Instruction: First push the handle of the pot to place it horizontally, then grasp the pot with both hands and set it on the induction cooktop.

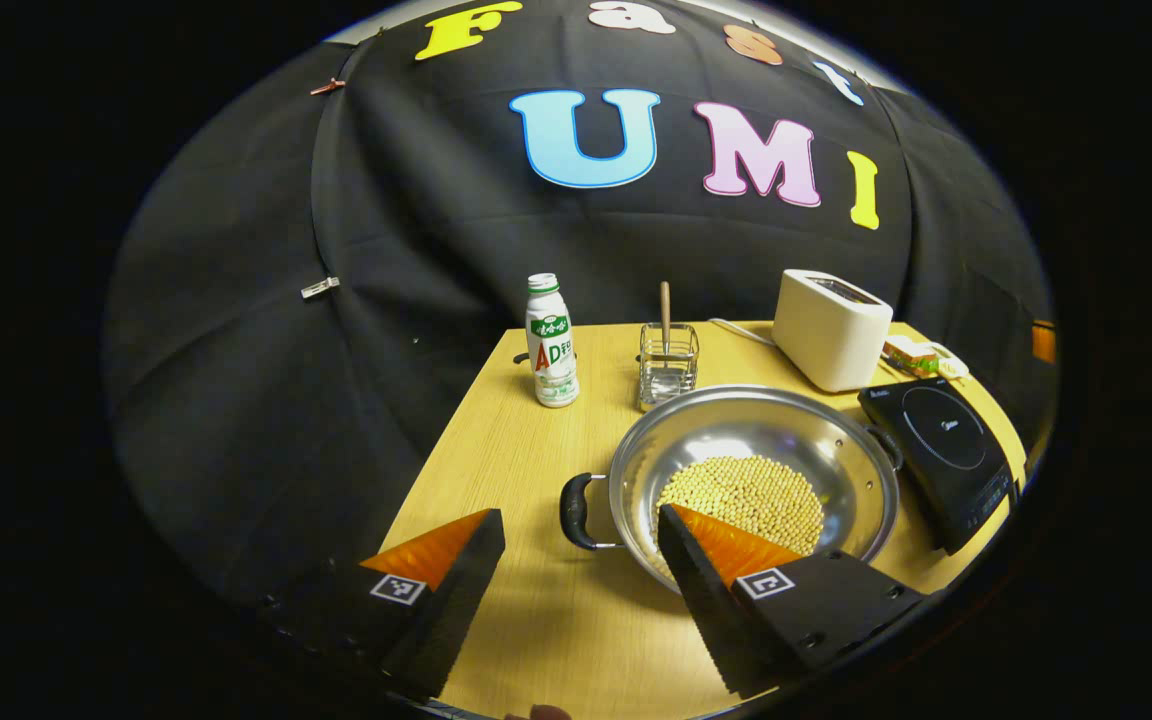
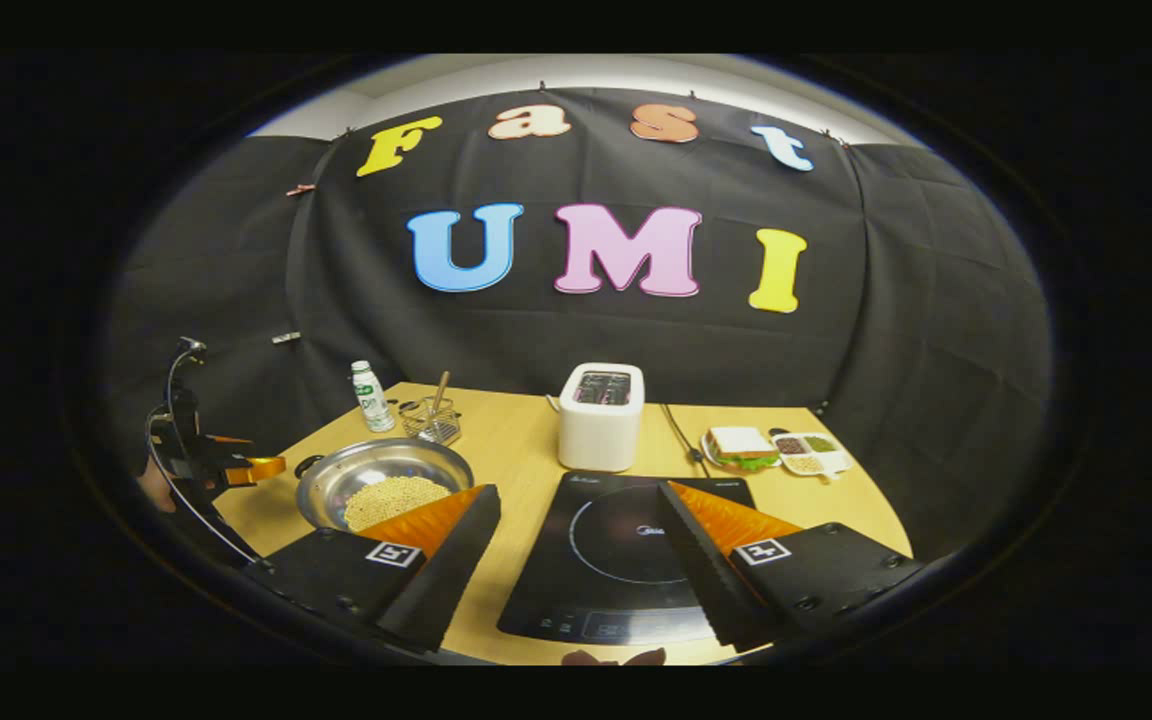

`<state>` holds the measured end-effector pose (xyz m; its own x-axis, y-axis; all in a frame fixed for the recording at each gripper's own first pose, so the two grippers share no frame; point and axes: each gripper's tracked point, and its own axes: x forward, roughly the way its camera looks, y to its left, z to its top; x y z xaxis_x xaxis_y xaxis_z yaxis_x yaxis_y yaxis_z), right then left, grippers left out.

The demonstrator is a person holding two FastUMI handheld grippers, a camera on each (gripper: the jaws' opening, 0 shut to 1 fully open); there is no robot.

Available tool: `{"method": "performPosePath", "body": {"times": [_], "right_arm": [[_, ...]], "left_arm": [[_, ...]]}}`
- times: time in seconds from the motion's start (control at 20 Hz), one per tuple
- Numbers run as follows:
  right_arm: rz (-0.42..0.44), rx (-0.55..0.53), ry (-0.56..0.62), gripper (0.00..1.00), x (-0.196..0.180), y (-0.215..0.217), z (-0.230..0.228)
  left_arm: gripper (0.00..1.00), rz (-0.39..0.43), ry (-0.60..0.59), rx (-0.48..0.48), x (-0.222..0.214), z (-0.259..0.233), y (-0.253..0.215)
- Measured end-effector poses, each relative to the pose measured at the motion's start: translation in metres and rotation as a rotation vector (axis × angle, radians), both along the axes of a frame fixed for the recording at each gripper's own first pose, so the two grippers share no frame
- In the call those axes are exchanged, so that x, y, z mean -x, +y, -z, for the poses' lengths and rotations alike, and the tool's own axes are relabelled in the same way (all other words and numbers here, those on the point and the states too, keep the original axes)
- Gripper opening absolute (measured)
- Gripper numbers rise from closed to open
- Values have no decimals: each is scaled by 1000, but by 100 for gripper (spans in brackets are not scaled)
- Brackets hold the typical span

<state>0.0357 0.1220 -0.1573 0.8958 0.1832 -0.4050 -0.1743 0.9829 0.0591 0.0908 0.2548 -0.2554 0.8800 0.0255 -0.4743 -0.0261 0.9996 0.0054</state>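
The left hand-held gripper (image 1: 581,525) was held wide open and empty above the worktop (image 1: 526,620), the pot (image 1: 751,480) of beans just ahead, its black handle (image 1: 576,512) seen between the fingers. The right hand-held gripper (image 2: 581,500) was likewise spread wide, nothing grasped, over the cooktop (image 2: 616,560); the pot (image 2: 381,485) was seen ahead to its left, a toaster (image 2: 601,415) straight ahead.

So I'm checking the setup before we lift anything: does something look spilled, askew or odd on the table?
Nothing stands out. The pot sits flat on the table with its beans all inside, none scattered. The induction cooktop lies bare beside it, and the bottle and toaster stand upright.
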Motion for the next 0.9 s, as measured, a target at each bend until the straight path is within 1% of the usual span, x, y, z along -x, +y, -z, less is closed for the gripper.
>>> {"method": "performPosePath", "body": {"times": [0.15,0.4,0.6,0.75,0.9], "right_arm": [[-14,-21,38,98,-14,19,18],[-63,-13,90,98,-42,58,50],[-103,-13,194,98,-59,92,95],[-111,-10,278,98,-63,107,130],[-120,-5,339,98,-69,119,156]], "left_arm": [[97,12,16,5,-6,8,3],[97,18,50,35,-22,31,2],[97,34,81,35,-40,49,0],[97,40,105,43,-51,62,-1],[97,55,124,42,-61,74,-2]]}}
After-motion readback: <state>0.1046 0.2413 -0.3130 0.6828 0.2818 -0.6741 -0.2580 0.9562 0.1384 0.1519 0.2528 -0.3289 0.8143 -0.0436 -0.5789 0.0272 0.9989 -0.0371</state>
